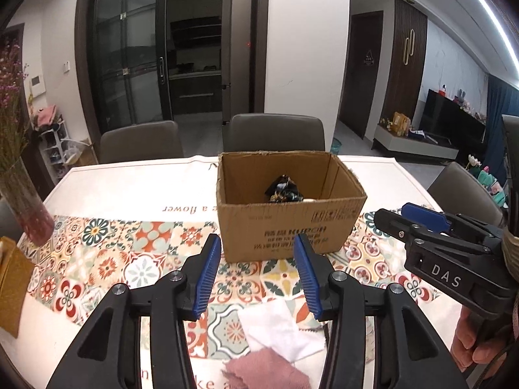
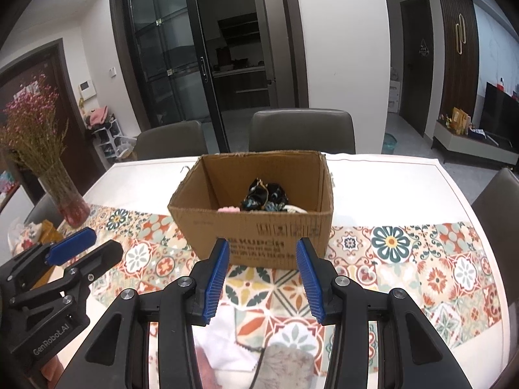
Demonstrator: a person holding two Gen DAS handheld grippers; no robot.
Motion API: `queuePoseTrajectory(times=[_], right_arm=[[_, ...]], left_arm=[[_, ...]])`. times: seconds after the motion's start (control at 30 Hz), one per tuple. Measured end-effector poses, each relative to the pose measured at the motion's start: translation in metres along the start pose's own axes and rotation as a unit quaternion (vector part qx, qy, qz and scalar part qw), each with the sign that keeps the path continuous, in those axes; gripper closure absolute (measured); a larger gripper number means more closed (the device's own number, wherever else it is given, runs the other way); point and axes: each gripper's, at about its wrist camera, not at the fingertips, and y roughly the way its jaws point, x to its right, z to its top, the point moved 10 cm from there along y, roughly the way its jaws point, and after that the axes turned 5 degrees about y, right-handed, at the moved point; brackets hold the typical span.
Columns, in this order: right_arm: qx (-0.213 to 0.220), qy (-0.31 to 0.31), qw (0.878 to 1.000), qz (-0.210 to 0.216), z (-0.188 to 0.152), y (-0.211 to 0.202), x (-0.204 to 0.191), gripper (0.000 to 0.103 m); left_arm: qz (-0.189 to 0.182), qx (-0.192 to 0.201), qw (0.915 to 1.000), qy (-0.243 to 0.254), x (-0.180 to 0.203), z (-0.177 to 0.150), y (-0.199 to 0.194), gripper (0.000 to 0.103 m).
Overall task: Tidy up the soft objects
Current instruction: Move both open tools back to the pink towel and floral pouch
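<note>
An open cardboard box (image 1: 285, 227) stands on the patterned table runner, also in the right wrist view (image 2: 259, 230). Inside lie a dark patterned cloth (image 1: 283, 190) (image 2: 264, 197), a pink item (image 2: 228, 209) and a white item (image 2: 296, 209). A white cloth (image 1: 279, 332) and a pink cloth (image 1: 264, 371) lie on the table just below my left gripper (image 1: 258, 278), which is open and empty. My right gripper (image 2: 263, 280) is open and empty above a white cloth (image 2: 223, 347) and a grey patterned cloth (image 2: 288, 366). Each gripper shows in the other's view (image 1: 418, 217) (image 2: 81, 246).
A glass vase of dried pink flowers (image 2: 65, 191) stands at the table's left, also in the left wrist view (image 1: 22, 204). A yellow-brown object (image 1: 13, 285) lies at the left edge. Grey chairs (image 2: 301, 129) stand behind the table and at its right end.
</note>
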Motion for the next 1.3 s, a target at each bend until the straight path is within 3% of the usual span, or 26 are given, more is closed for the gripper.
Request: queuePoseTrajectory(times=[0.3, 1.0, 1.3], right_arm=[[-0.028, 0.016, 0.999, 0.016, -0.027, -0.008, 0.003, 0.059], [-0.051, -0.009, 0.999, 0.002, -0.082, -0.026, 0.017, 0.059], [-0.081, -0.002, 0.997, 0.003, -0.114, -0.02, 0.025, 0.059]], left_arm=[[-0.003, -0.024, 0.9993, -0.027, 0.007, -0.03, -0.014, 0.055], [0.017, -0.044, 0.9987, -0.016, 0.03, -0.086, -0.037, 0.049], [0.01, -0.08, 0.9965, -0.023, 0.041, -0.117, -0.029, 0.049]])
